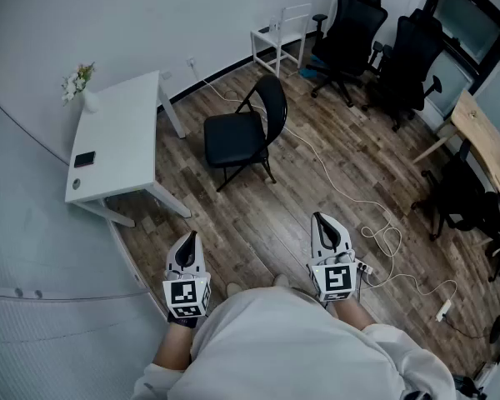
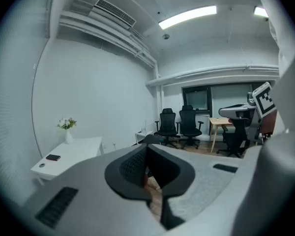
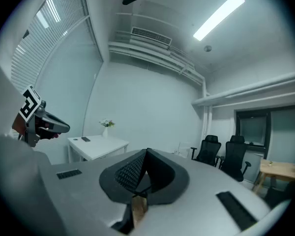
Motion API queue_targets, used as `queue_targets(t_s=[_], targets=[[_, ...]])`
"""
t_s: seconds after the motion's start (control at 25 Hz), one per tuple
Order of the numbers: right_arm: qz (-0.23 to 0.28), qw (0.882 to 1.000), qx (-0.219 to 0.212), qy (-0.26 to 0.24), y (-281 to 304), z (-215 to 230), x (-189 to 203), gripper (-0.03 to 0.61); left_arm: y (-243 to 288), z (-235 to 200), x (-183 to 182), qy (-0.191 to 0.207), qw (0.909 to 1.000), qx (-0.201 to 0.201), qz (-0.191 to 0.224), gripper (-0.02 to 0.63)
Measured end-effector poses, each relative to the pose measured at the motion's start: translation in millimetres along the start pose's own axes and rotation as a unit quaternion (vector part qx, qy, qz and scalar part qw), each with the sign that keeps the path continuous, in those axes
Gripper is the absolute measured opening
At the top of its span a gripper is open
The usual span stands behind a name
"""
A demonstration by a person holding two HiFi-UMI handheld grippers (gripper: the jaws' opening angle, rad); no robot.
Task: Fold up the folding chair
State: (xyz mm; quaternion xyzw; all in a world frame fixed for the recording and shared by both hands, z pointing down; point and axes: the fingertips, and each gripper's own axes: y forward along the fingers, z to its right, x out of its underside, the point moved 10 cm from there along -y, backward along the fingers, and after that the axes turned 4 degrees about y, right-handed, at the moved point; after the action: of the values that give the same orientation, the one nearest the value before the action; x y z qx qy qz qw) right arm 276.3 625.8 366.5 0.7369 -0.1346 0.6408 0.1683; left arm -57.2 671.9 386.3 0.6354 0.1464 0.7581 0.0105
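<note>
folding chair (image 1: 243, 136) open, stiff metal frame, likely light — grasp backrest top; left gripper (image 1: 187, 258), right gripper (image 1: 329, 233) clenched, empty.

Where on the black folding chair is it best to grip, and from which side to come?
Probably the top rim of the backrest, from above: it stands upright, thin and free. The seat lies open and flat; its front edge could then be lifted from below.
</note>
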Motion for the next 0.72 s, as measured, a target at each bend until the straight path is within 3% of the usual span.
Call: queue_targets(t_s=[0.52, 0.56, 0.6, 0.64, 0.72], targets=[[0.016, 1.0, -0.001, -0.005, 0.0, 10.1, -5.4, 0.016, 5.0, 2.7, -5.9, -0.003, 0.9998, 0.013, 0.015, 0.01], [0.018, 1.0, 0.003, -0.008, -0.2, 11.6, -7.2, 0.017, 5.8, 3.9, -6.7, -0.008, 0.9996, 0.02, 0.02, 0.053], [0.018, 1.0, 0.002, -0.008, -0.3, 12.9, -7.7, 0.139, 6.6, 4.7, -6.9, -0.015, 0.9993, 0.027, 0.024, 0.217], [0.019, 1.0, -0.003, -0.004, -0.4, 14.5, -6.2, 0.281, 7.5, 4.8, -6.9, -0.021, 0.999, 0.03, 0.024, 0.299], [0.024, 1.0, -0.005, 0.001, -2.2, 18.3, -2.4, 0.349, 8.4, 3.7, -6.5, -0.026, 0.999, 0.029, 0.022, 0.351]])
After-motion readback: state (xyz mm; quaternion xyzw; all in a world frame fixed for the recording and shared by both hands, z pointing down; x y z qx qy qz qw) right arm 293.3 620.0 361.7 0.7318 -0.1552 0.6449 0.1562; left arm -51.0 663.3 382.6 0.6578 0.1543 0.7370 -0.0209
